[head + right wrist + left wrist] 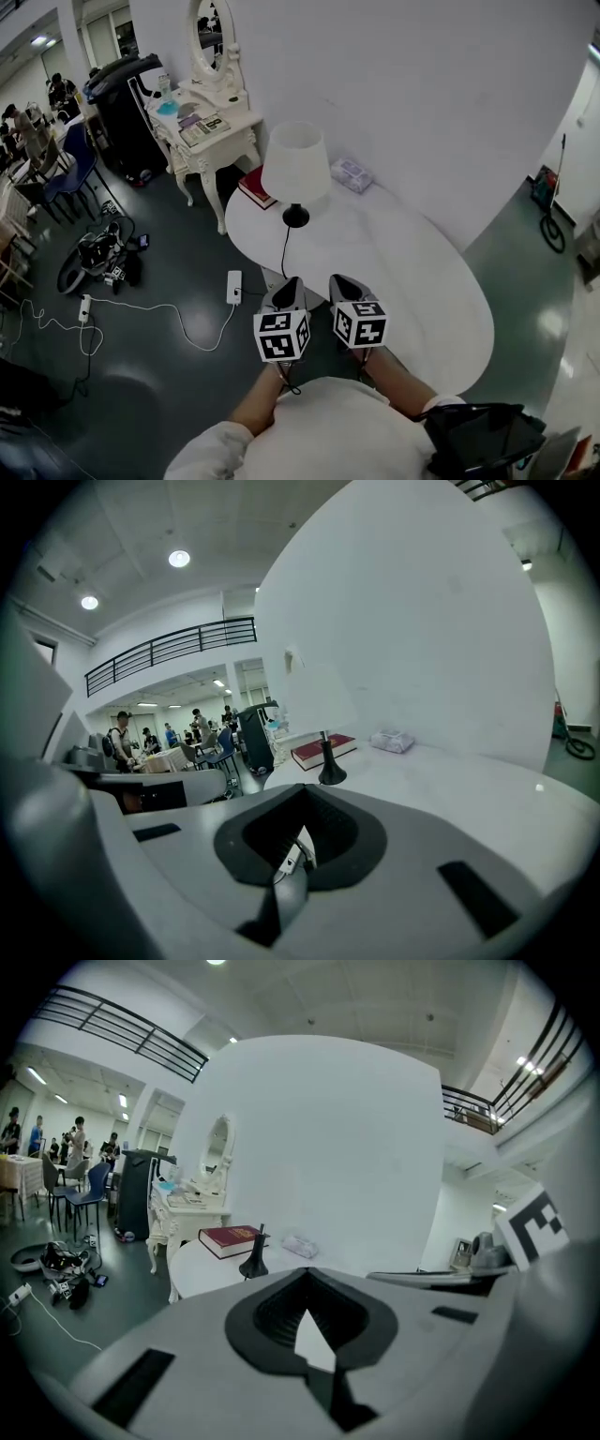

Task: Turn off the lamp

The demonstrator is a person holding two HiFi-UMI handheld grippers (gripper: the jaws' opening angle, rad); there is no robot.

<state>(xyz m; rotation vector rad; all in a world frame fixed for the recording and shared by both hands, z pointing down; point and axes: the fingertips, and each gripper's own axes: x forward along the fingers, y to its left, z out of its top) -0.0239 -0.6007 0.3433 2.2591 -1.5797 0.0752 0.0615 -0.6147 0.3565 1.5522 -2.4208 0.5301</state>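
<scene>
The lamp (295, 169), with a white shade on a black stem and foot, stands at the far end of the white oval bench (422, 281). The left gripper (286, 284) and right gripper (344, 281) are side by side on the near side of the lamp, well short of its foot and pointing toward it. Both pairs of jaws are closed, and neither holds anything. The lamp's cord (284, 248) runs from the foot toward the left gripper. A red book (253, 187) lies just behind the lamp, its cover print too small to read.
</scene>
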